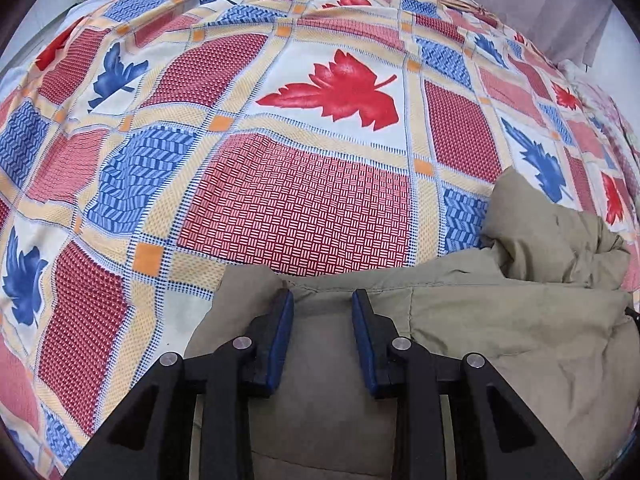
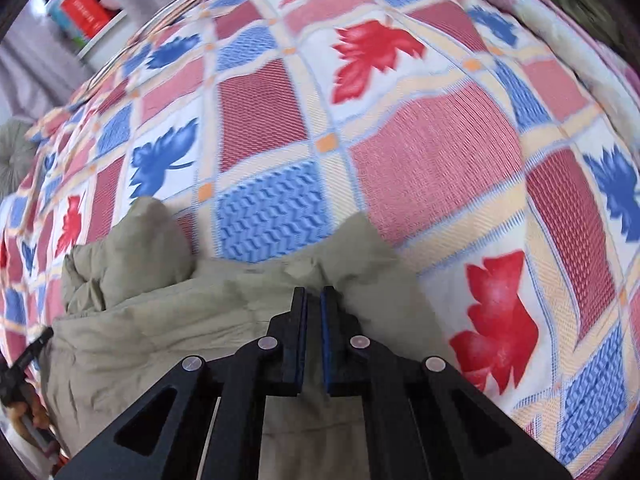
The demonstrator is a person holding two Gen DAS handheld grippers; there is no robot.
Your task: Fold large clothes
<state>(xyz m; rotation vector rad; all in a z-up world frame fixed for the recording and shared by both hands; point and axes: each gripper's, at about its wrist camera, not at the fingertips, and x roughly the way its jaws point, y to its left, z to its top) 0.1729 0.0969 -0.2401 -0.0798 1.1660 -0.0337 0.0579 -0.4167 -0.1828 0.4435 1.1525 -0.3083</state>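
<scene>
Khaki padded jacket [image 1: 500, 320], matt and lightly creased, spread on the leaf-patterned bed. Stitched seam running across just ahead of the left tongs [image 1: 322, 300], with the fabric lying between and under the parted blue pads. Bunched, puffy fold rising ahead and to the right of the left tongs. Seen from the other side, the same jacket [image 2: 160, 328] beneath the right tongs [image 2: 314, 296], a raised peak of cloth just ahead of them, a crumpled hump off to their left.

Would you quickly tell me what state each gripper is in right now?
Left gripper: partly open over the khaki padded jacket; grip cannot be told.
Right gripper: shut on the jacket's edge.
</scene>
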